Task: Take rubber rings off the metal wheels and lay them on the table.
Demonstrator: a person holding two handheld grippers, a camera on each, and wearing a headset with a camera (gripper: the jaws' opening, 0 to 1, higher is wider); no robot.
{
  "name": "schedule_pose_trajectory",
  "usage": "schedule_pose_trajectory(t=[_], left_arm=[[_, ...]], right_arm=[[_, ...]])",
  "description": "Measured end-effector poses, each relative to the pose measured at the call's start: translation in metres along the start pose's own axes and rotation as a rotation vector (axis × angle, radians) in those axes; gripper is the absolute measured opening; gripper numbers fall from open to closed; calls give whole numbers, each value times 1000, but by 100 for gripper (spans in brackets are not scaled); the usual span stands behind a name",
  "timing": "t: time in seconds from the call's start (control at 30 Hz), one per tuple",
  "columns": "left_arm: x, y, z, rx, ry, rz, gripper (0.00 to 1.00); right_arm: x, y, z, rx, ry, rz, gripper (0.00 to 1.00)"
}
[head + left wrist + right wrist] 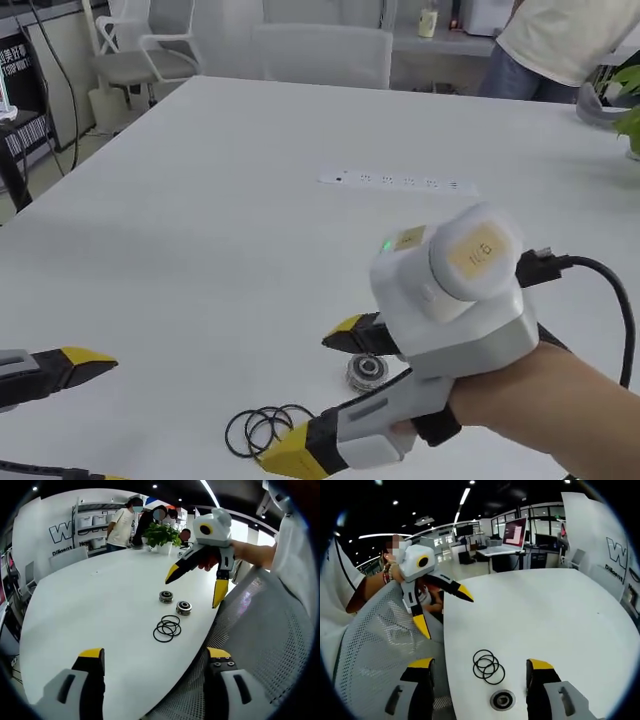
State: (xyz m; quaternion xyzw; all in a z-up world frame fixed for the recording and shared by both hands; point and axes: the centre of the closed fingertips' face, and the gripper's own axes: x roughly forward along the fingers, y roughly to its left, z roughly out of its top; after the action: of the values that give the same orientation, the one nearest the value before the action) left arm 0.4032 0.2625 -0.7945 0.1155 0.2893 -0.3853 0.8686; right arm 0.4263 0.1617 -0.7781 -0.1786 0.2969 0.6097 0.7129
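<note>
White table [250, 200], wheel [502, 700] between right tongs [480, 663]

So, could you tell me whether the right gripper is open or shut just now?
Open: the right gripper holds its jaws wide apart, gripping nothing; rubber rings and a metal wheel show between them.

Gripper views face each other across rubber rings [167, 628].

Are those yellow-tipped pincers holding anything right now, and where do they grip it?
Nothing is held: left tool and right tool both stand open, empty.
</note>
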Motion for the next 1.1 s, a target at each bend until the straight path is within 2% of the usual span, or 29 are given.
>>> schedule_pose_trajectory(t=[0.1, 0.37, 0.6, 0.9, 1.0, 1.1], left_arm=[[0, 0, 0, 2, 1, -1, 81], [0, 1, 1, 5, -3, -3, 81], [-1, 0, 4, 7, -16, -8, 82], [-1, 3, 6, 4, -26, -4, 83], [-1, 3, 7, 1, -30, -3, 83], [-1, 3, 8, -5, -35, -2, 85]], right_arm=[[-8, 0, -1, -26, -1, -8, 76], [-24, -1, -1, -36, -10, -25, 80], [-44, -1, 0, -35, -47, -30, 87], [-74, -12, 0, 11, -133, -80, 95], [-81, -13, -1, 12, -146, -96, 99], [-87, -17, -7, 8, -138, -120, 99]])
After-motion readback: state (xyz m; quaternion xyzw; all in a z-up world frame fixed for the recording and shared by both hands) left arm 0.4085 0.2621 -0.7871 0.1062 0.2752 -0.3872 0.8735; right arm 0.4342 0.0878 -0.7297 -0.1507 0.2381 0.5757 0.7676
